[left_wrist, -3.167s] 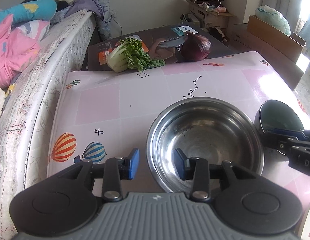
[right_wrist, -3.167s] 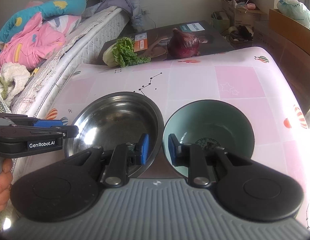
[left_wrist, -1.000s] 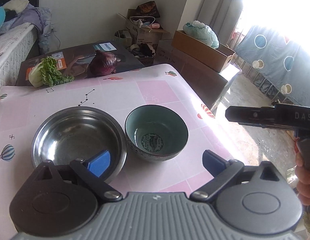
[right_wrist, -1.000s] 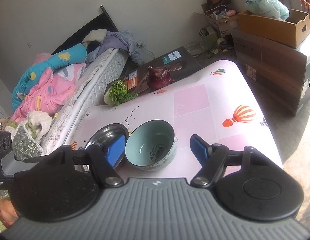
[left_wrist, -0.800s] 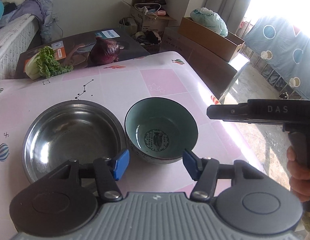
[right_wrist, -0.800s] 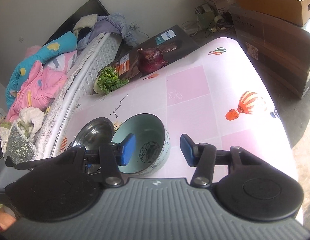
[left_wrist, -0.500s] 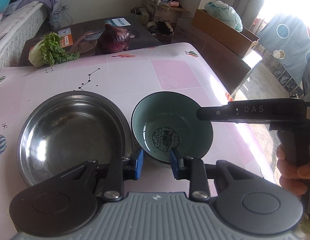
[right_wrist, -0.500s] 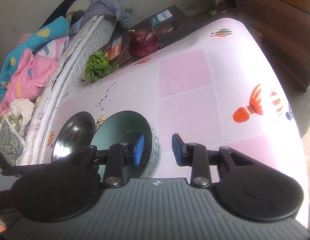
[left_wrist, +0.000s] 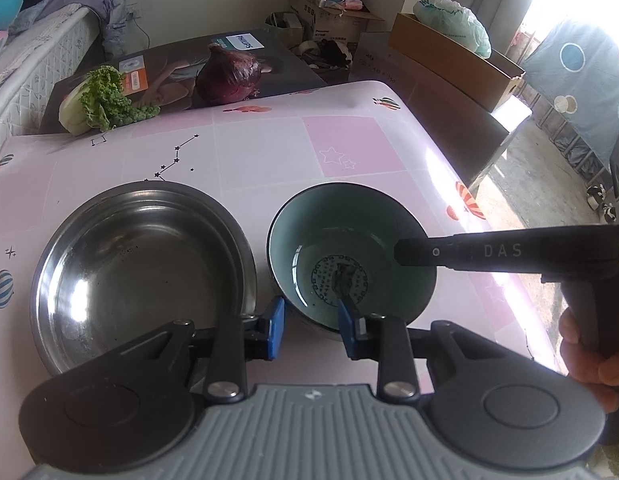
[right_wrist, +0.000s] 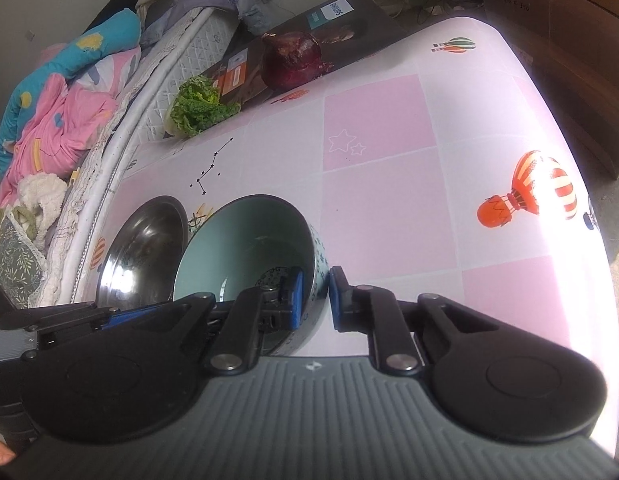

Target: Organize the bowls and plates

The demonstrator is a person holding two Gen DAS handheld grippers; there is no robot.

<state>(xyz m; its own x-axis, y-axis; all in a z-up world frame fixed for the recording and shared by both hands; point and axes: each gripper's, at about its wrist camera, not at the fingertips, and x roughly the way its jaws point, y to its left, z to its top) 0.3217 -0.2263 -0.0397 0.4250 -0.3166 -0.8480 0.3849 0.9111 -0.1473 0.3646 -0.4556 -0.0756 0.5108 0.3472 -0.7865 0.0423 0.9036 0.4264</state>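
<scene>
Round stainless-steel bowl (left_wrist: pixel 141 264): we see it on the pink checked tablecloth (left_wrist: pixel 261 152), farthest left, in the same spot as a second ago, its rim just beside the other bowl.
Left gripper (left_wrist: pixel 309 320): a second ago its jaws stood wide and short of both bowls. Now we find them drawn narrow over the near rim of the ceramic bowl, one blue pad outside in the gap between the two bowls, the other inside, pinching the wall.
Teal ceramic bowl (left_wrist: pixel 329 224): upright on the cloth, right of the steel one, dark round print on its floor.
Right gripper (right_wrist: pixel 313 296): earlier half open above the table, it is now clamped on the teal bowl's right wall, one pad inside, one outside.
</scene>
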